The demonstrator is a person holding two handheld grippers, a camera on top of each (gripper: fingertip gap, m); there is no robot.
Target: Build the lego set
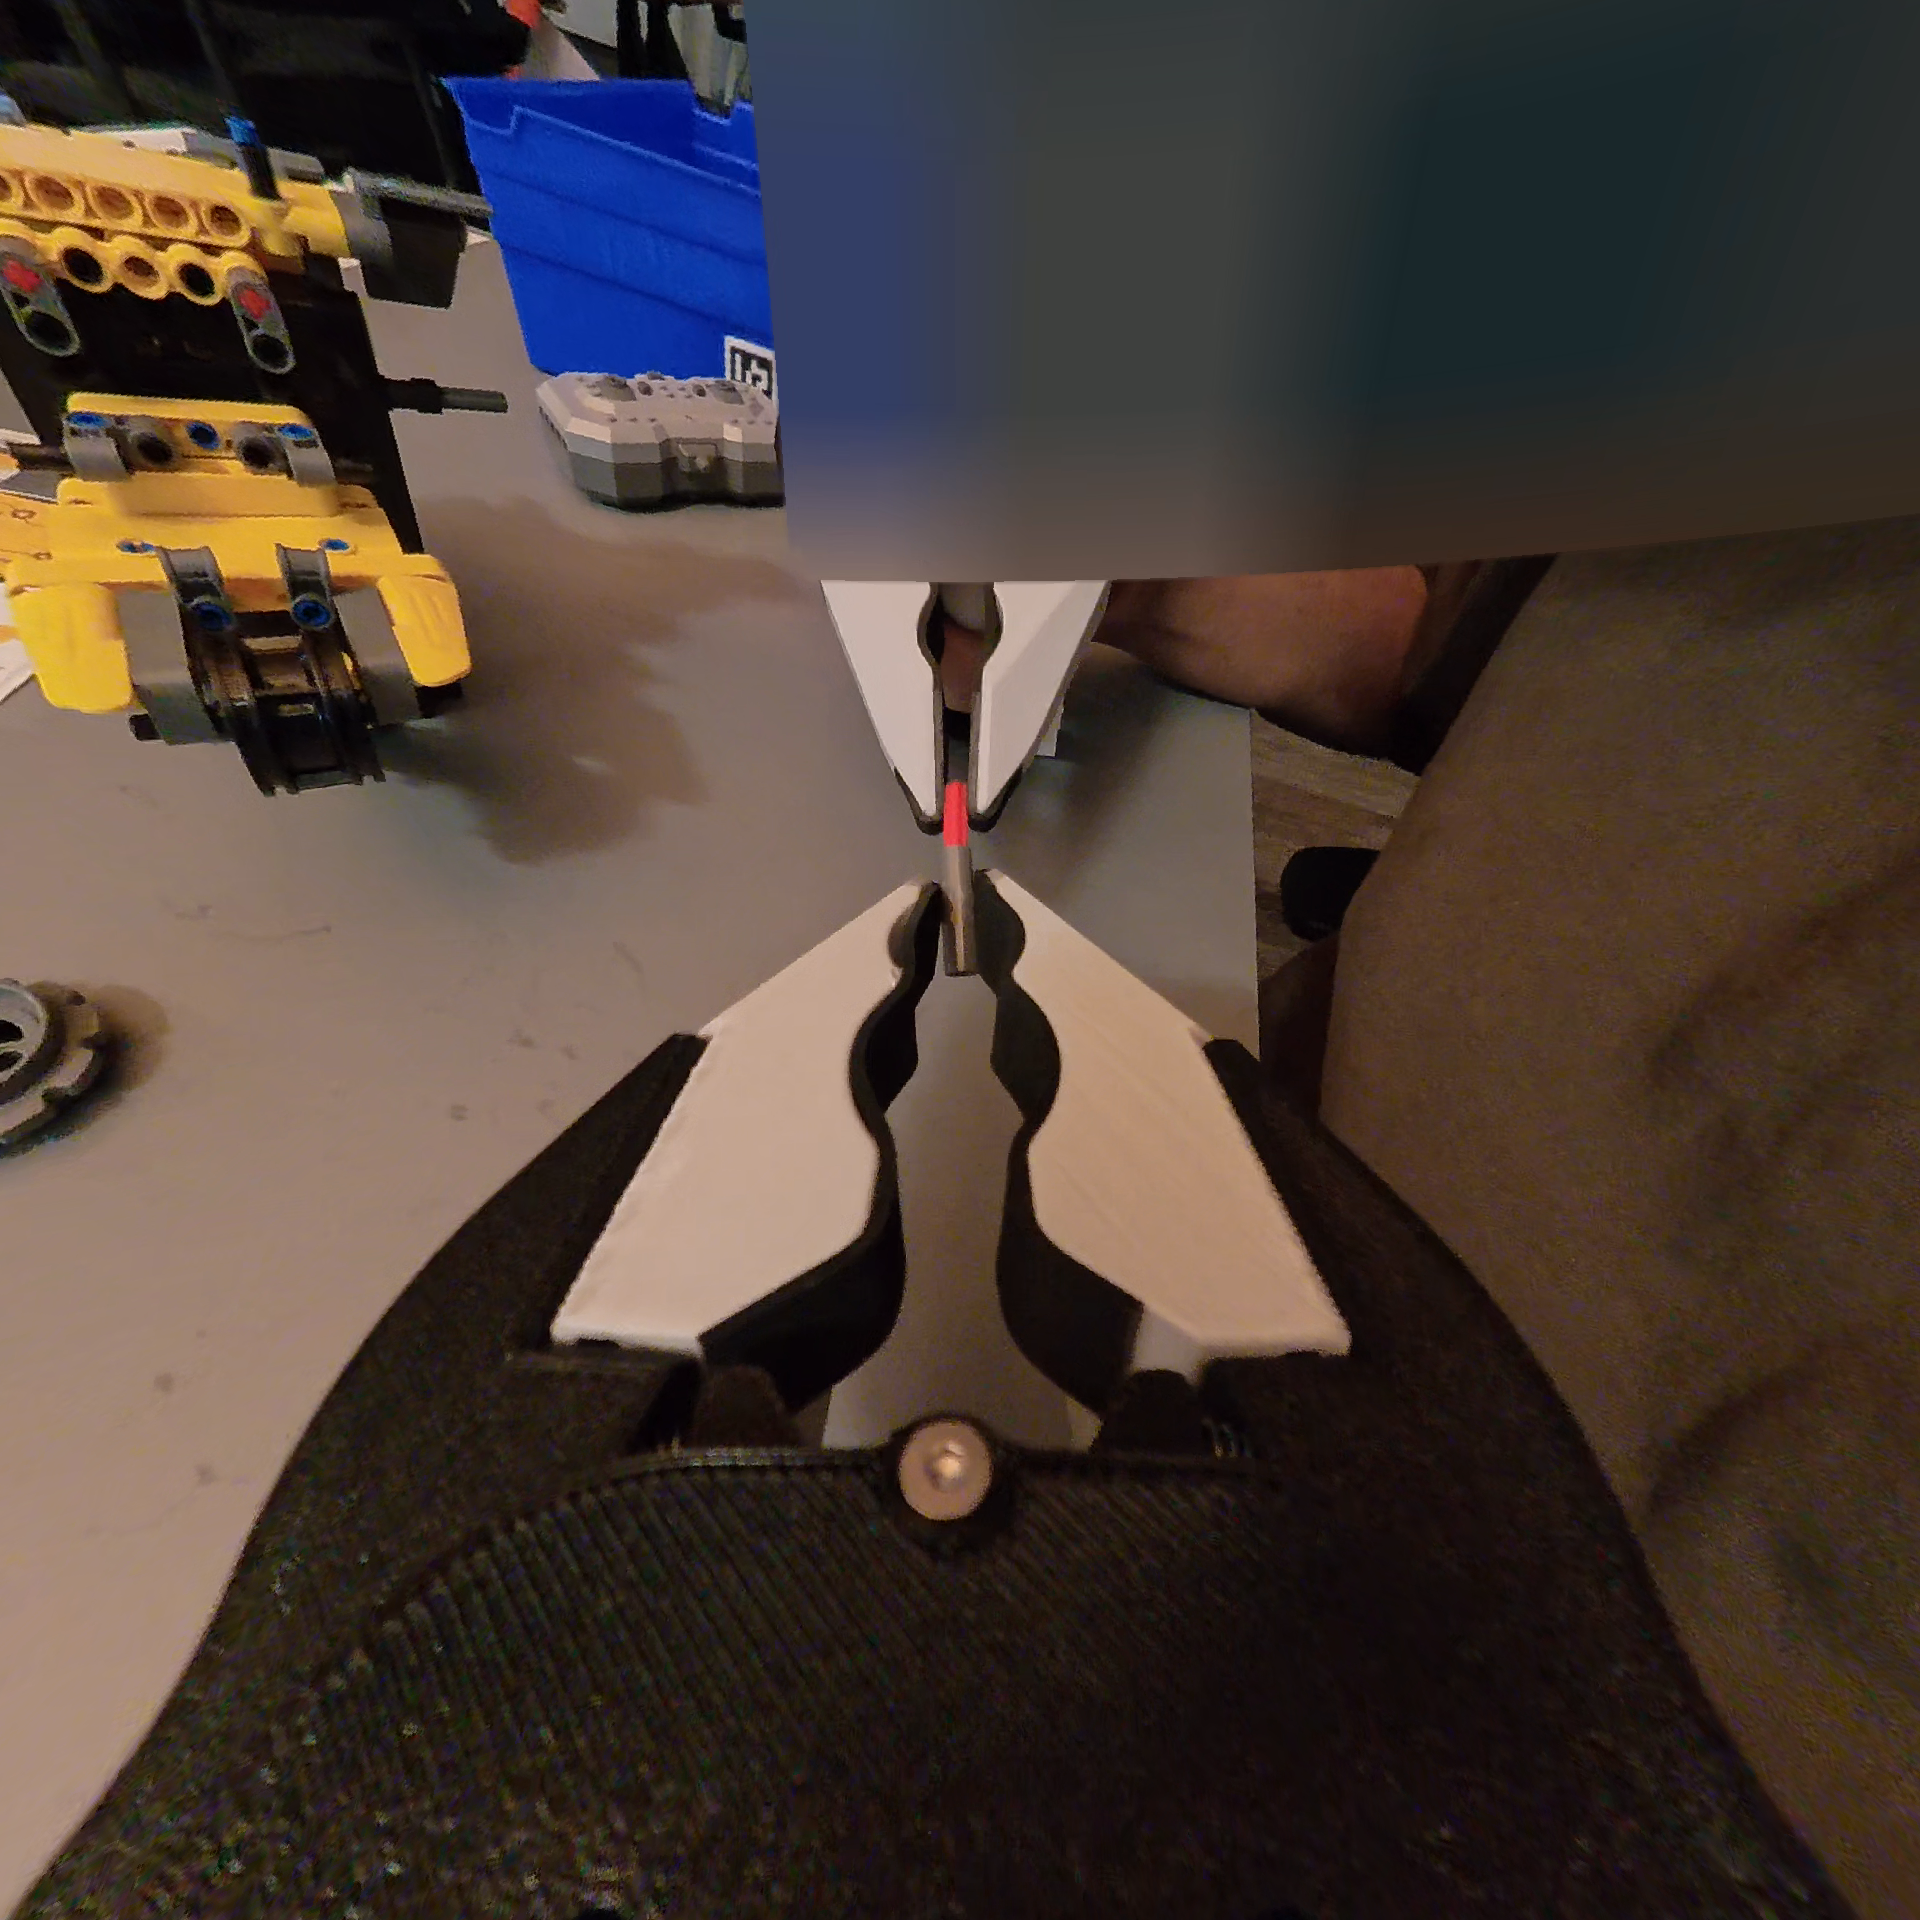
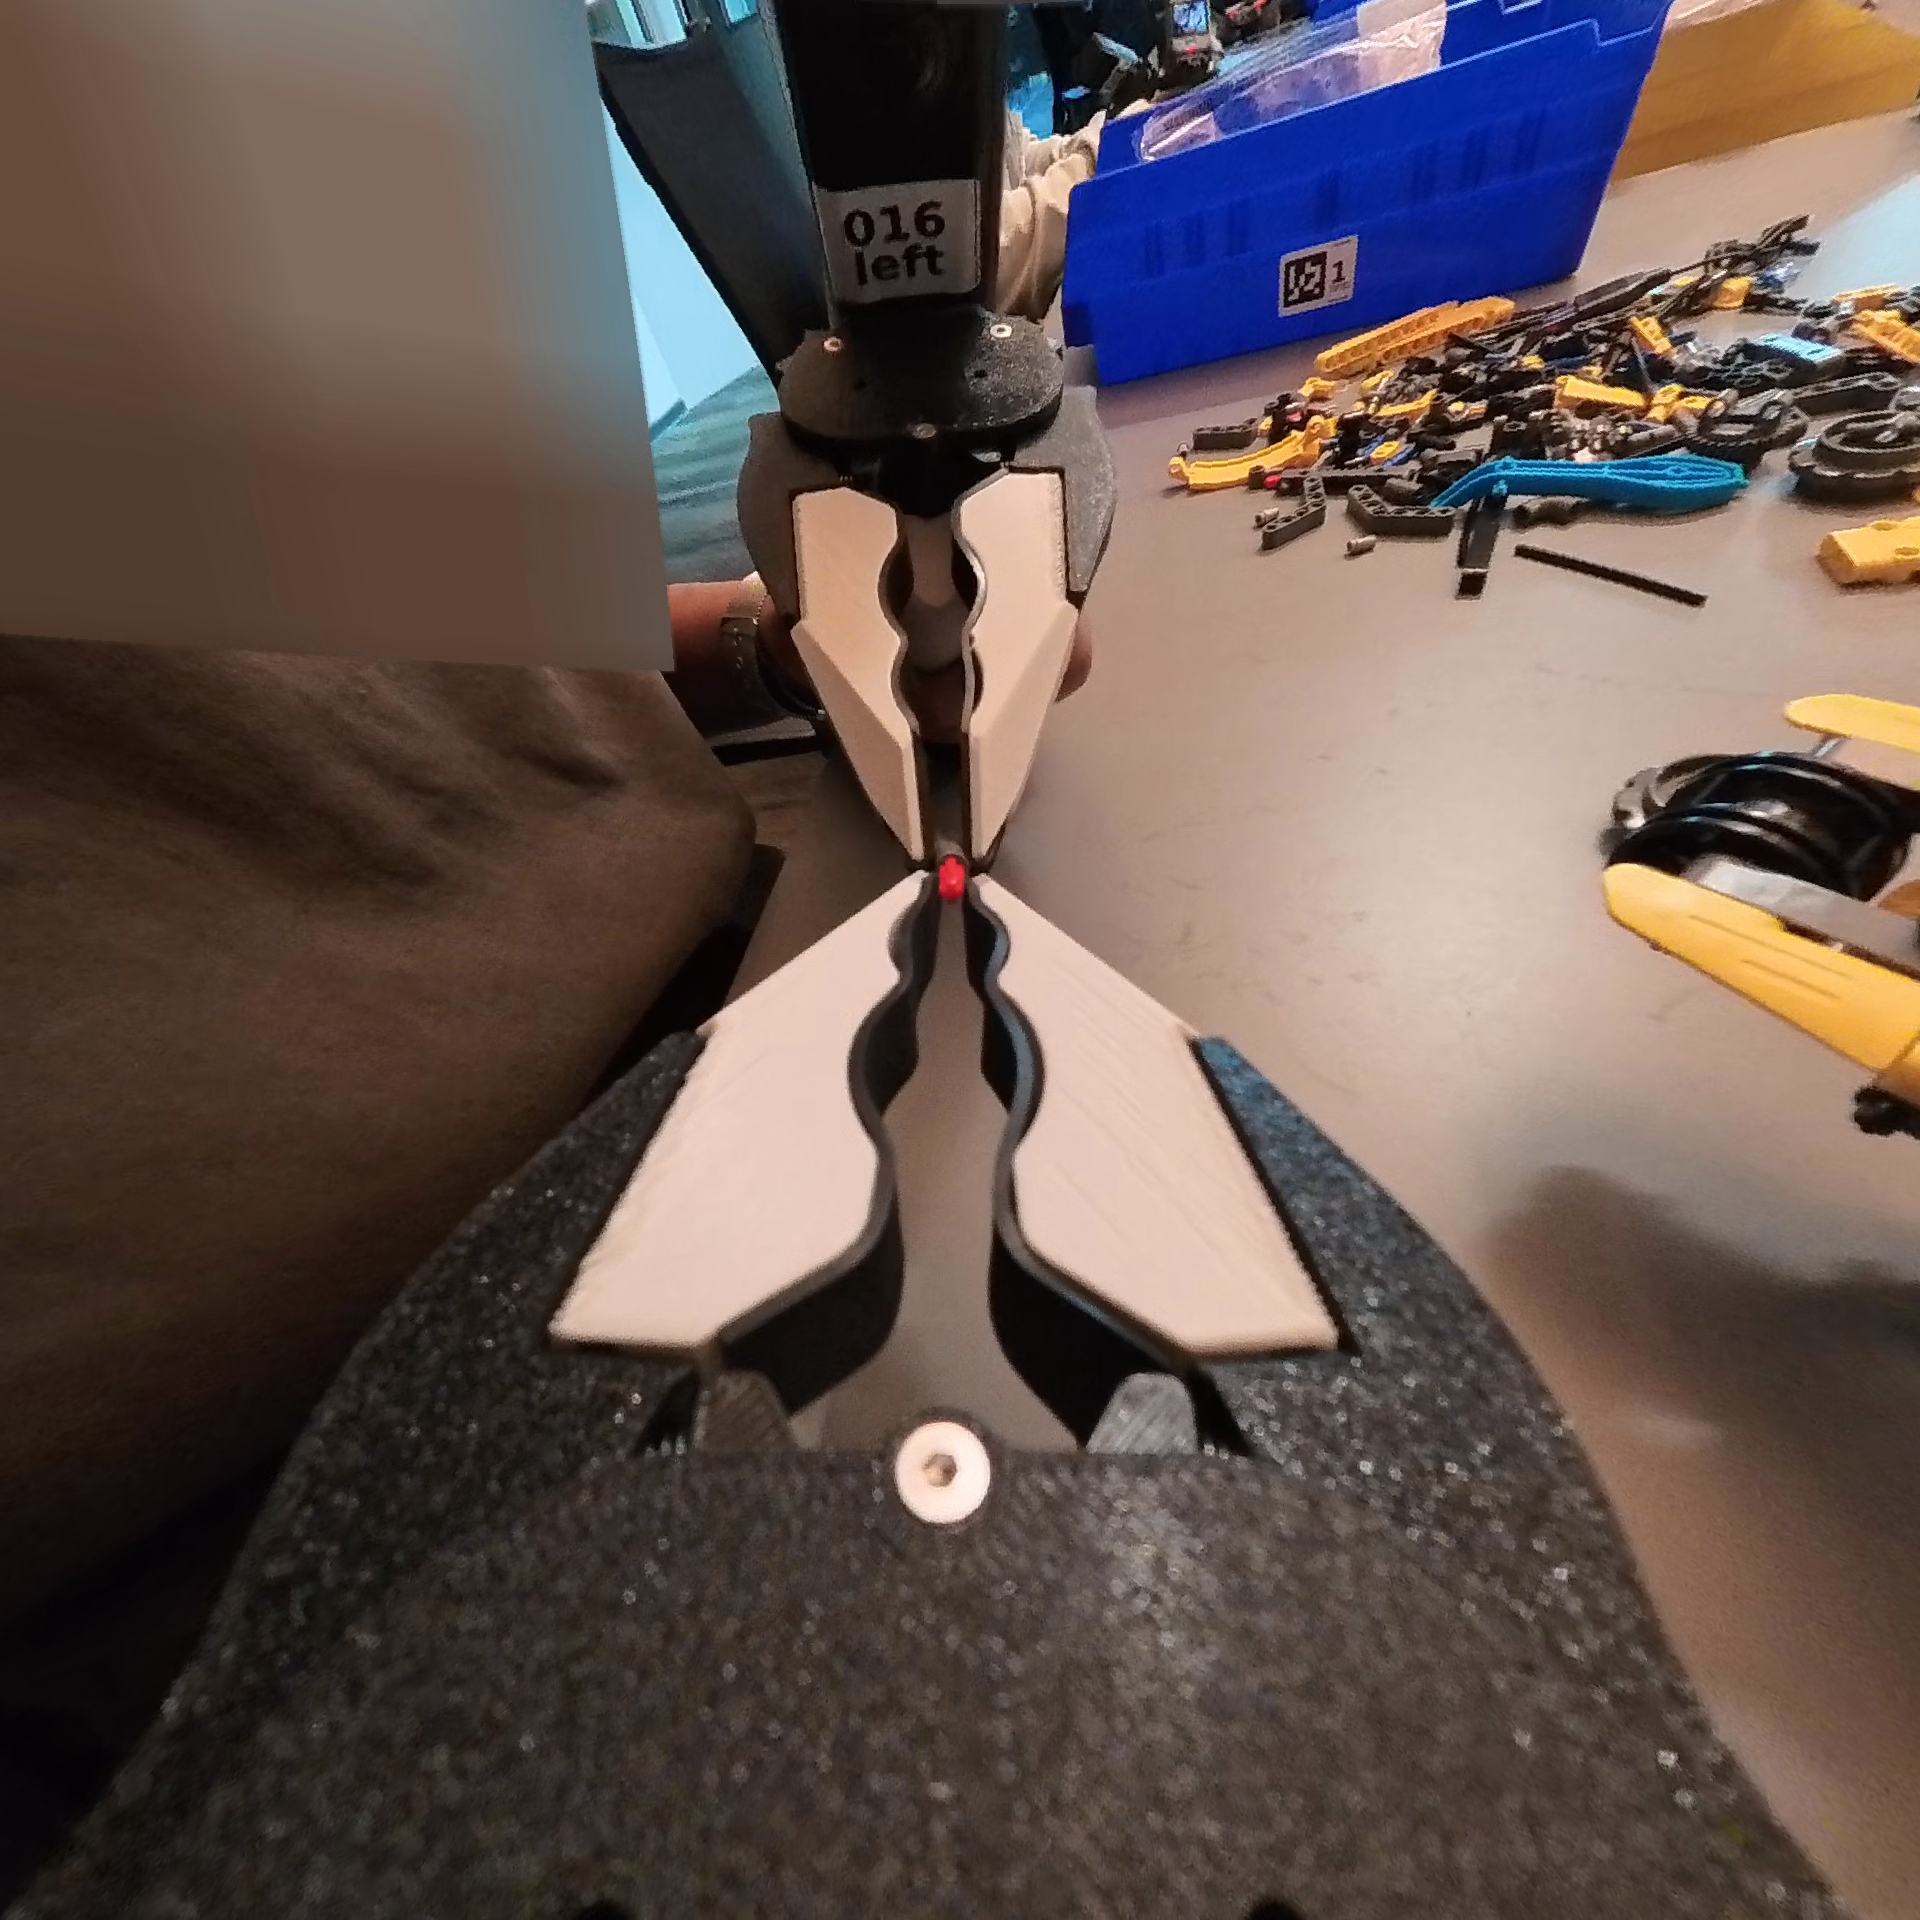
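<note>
Black grainy printed plastic is seen closest up, carrying the white wedge fingers of the left tool [image 1: 958,914], which are lined with wavy black pads. Its tips are pressed together on 1 end of a thin grey pin [image 1: 958,883]. The pin is held just above the table [image 1: 416,1091], near its edge. The other end, where a red sleeve [image 2: 948,879] sits, is pinched by the right tool [image 2: 945,902], so the 2 tools are met tip to tip. With something this skinny, both tools are probably best kept dead in line so nothing gets bent or popped out.

Off to the side, a chunky yellow-and-black brick model [image 1: 208,499] is parked on the matte grey table, with a ribbed blue bin [image 1: 623,229] behind it. A toothed wheel [image 1: 42,1049] and a messy pile of loose parts [image 2: 1558,416] can be spotted too.
</note>
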